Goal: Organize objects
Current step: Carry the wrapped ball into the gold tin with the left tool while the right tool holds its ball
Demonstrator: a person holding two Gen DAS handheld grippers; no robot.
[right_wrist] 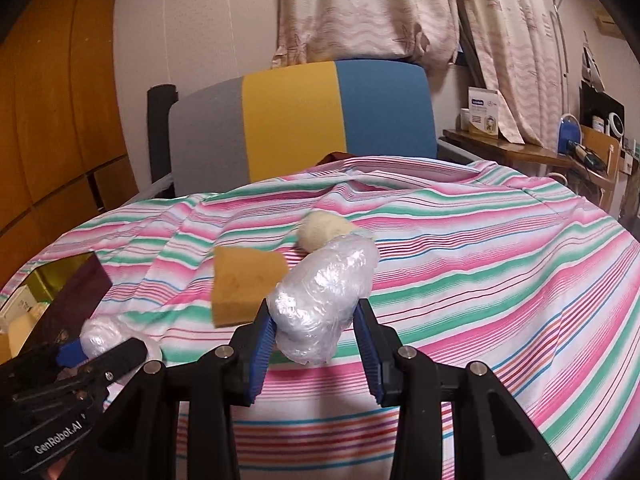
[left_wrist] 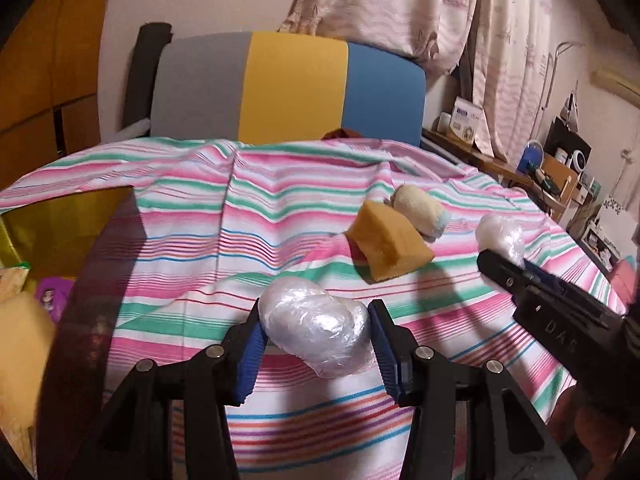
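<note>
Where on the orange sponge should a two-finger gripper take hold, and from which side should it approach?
Grip the orange sponge across its two broad flat faces, near the raised upper edge. It lies tilted on the striped cloth, propped against the cream rolled towel, so coming from above and in front is probably best. Both grippers are busy: the left gripper and right gripper each hold a plastic-wrapped bundle.

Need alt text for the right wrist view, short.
Right tongs grip a plastic-wrapped bundle above a striped cloth. An orange sponge and cream roll lie behind; left tongs hold another bundle.
</note>
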